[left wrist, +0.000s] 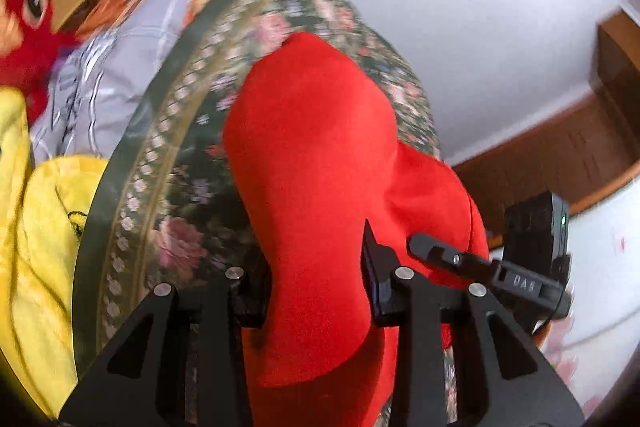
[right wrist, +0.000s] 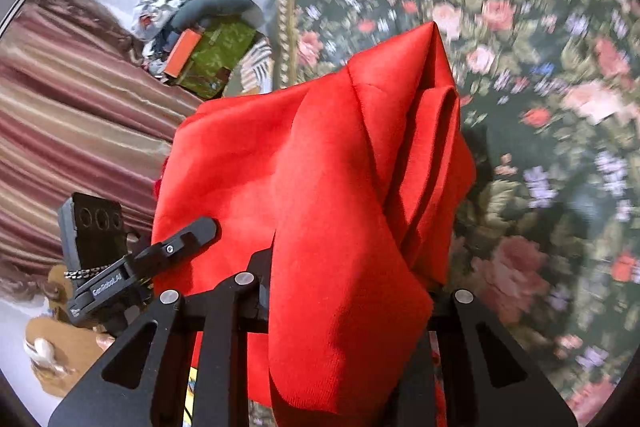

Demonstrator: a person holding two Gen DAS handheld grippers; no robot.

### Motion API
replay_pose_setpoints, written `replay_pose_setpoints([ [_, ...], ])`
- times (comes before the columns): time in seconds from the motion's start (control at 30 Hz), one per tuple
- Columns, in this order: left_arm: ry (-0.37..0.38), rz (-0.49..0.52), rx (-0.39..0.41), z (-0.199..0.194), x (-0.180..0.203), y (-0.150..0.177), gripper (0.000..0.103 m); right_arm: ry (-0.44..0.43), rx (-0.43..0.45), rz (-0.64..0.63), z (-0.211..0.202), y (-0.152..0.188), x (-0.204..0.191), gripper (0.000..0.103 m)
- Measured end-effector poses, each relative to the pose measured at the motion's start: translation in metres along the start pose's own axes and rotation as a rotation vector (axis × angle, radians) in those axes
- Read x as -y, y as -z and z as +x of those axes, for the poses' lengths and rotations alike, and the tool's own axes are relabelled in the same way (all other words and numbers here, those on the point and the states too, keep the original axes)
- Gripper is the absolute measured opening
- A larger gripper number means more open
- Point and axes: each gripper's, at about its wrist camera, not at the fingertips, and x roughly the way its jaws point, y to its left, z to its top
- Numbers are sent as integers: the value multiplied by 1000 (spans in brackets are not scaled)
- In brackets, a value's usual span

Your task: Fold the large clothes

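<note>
A bright red garment [left wrist: 312,131] hangs bunched over a dark floral bedspread [left wrist: 280,11]. My left gripper [left wrist: 316,279] is shut on a thick fold of it, and red cloth fills the gap between the black fingers. In the right wrist view the same red garment [right wrist: 320,155] drapes in long folds from my right gripper [right wrist: 348,283], which is shut on it; its right finger is hidden under the cloth. Each gripper shows in the other's view: the right gripper [left wrist: 448,255] close on the right, the left gripper [right wrist: 192,231] close on the left. The cloth spans between them.
A yellow cloth [left wrist: 36,227], a pale lilac garment [left wrist: 120,59] and a red plush toy [left wrist: 28,23] lie to the left. Brown wooden furniture [left wrist: 560,155] stands against the white wall. A striped curtain [right wrist: 72,115] and a pile of clutter [right wrist: 200,47] sit beyond the bedspread [right wrist: 540,67].
</note>
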Motion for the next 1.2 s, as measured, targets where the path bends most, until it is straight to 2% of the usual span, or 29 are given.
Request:
replay_pose_setpoints([
  [0.17,-120,-25,-52,36,-47,2,36,63,-48,-14,34,-2,13,21],
  [0.23,-104,-50,-49,38,-63,5,37,88,-43,-58,37,-1,13,21],
  [0.33,-38,-107,-43,34,-81,9,40,132,-46,-128,36,3,7,25],
  [0.4,-61,-92,-50,35,-81,11,43,188,-36,-165,32,8,3,26],
  [0.53,-173,18,-61,23,-61,21,48,315,-14,-268,17,21,-6,33],
  [0.67,-253,76,-66,6,-42,34,49,442,6,-345,0,34,-7,43],
  [0.73,-283,93,-55,-5,-37,41,49,480,30,-354,-17,42,-5,43],
  [0.9,-332,139,-9,-35,-17,58,49,452,95,-348,-60,58,-12,43],
  [1.0,-361,223,41,-60,14,74,49,401,121,-365,-81,69,-28,43],
  [1.1,-376,325,116,-95,53,96,49,399,194,-423,-113,84,-56,43],
  [1.2,-356,397,208,-132,93,116,49,398,281,-481,-146,102,-87,43],
])
